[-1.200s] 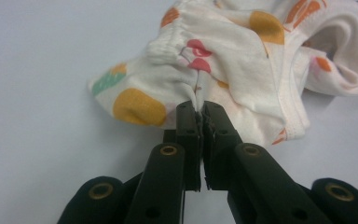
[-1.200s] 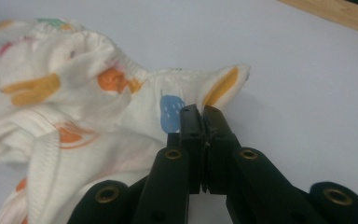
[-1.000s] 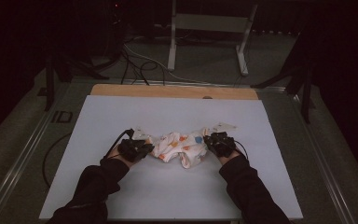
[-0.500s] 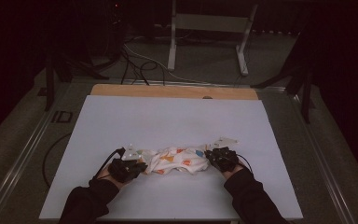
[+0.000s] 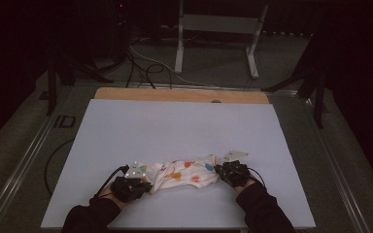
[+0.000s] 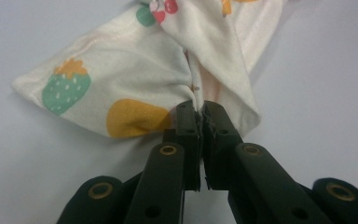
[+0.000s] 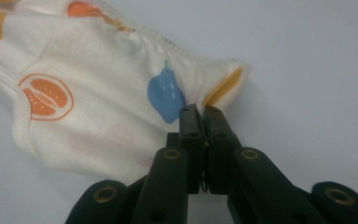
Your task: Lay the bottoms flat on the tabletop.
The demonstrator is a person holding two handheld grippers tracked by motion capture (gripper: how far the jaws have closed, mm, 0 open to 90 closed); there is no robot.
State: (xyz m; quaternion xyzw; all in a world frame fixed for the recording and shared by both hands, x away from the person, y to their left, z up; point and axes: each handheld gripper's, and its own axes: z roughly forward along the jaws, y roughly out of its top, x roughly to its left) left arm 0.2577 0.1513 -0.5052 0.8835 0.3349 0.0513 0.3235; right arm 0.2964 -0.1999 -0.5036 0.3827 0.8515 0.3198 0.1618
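Seen from above, two dark-sleeved forearms come in from the near edge of a white mat [image 5: 175,126] that covers the table. The left gripper [image 5: 135,187] sits at the near left, and the right gripper [image 5: 222,171] sits a little farther in at the near right. Between them a small cream cloth [image 5: 182,173] printed with coloured fruit is stretched in a loose, rumpled band on the mat, one end at each gripper. In the left gripper view, the two black jaws are pressed together on a bunched fold of the cloth [image 6: 135,74]; just beyond the tips the fabric fans out, with a green strawberry and a yellow shape to their left and a fold hanging to their right. In the right gripper view, the jaws are likewise clamped on a corner of the cloth [image 7: 98,93], beside a blue fruit print and a yellow edge, with an orange slice print farther to their left and a stitched hem running along the top. Beyond the grippers the mat lies bare up to a wooden strip [image 5: 179,95] at the table's far edge. Past that, in the dark, are cables and a pale metal stand [image 5: 218,34] on the floor.
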